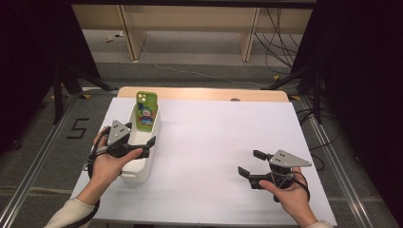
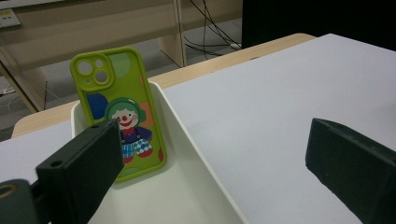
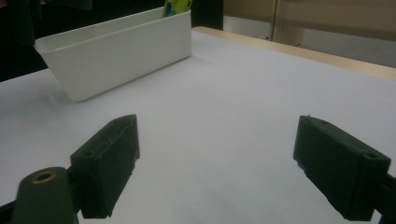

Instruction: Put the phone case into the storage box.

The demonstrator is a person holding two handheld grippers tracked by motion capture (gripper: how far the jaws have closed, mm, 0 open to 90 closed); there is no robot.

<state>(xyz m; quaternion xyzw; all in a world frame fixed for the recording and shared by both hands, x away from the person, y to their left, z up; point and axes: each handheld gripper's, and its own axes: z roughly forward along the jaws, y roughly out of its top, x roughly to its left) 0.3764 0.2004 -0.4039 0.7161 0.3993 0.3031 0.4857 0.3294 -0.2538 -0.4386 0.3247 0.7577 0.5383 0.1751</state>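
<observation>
Leaning upright against far end wall of white bin [image 1: 140, 167], green phone case [image 1: 146, 110] shows cartoon clown side toward person; stands inside bin, so wall props it. Left gripper [image 1: 141, 146] hovers over bin's near half, jaws wide apart, one over bin interior, other outside right wall; nothing held, case well ahead of pads. Likely lined up for reach into bin. Right gripper [image 1: 250, 163] parked low over bare white table sheet [image 1: 214, 142], well apart from bin, jaws spread, empty, probably waiting.
</observation>
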